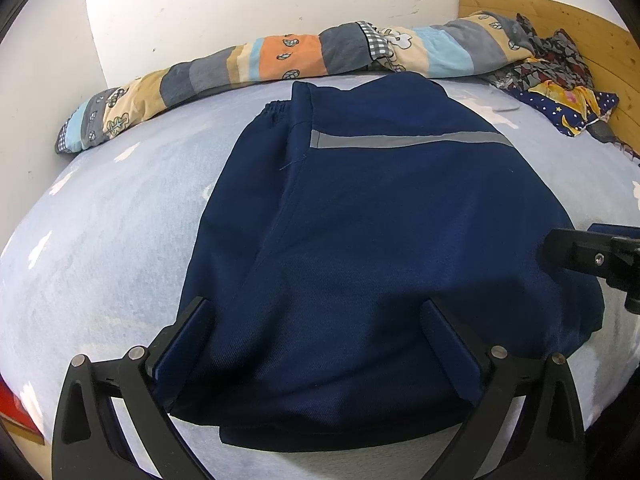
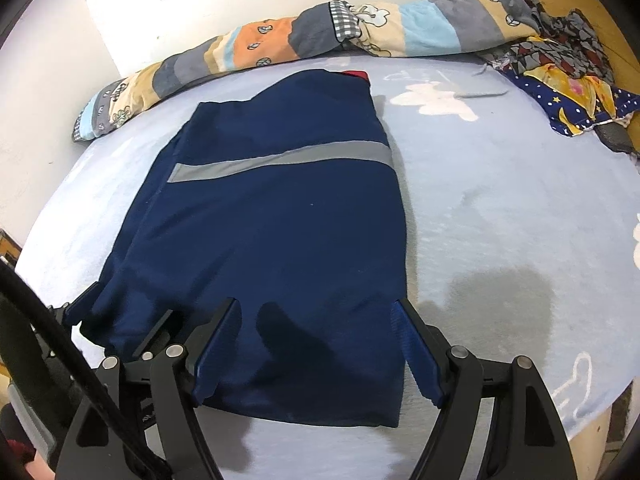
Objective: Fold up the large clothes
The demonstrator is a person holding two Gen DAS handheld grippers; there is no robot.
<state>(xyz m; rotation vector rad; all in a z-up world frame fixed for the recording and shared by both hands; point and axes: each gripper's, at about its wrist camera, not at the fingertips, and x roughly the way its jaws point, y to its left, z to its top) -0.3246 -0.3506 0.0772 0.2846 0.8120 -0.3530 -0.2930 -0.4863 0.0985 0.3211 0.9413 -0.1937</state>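
Note:
A navy blue garment (image 1: 360,240) with a grey reflective stripe (image 1: 408,140) lies folded flat on the light blue bed sheet (image 1: 100,240). My left gripper (image 1: 316,306) hovers open over its near edge, with cloth below the fingers and nothing pinched. In the right wrist view the same garment (image 2: 280,220) stretches away from my right gripper (image 2: 318,304), which stands wide open above its near right part. The left gripper (image 2: 124,312) shows at the garment's near left corner. Part of the right gripper (image 1: 580,244) enters the left wrist view from the right edge.
A rolled patchwork quilt (image 1: 280,56) lies along the white wall at the back. A heap of patterned clothes (image 2: 568,72) sits at the back right against the wooden headboard (image 1: 560,20). Bare sheet (image 2: 500,220) spreads right of the garment.

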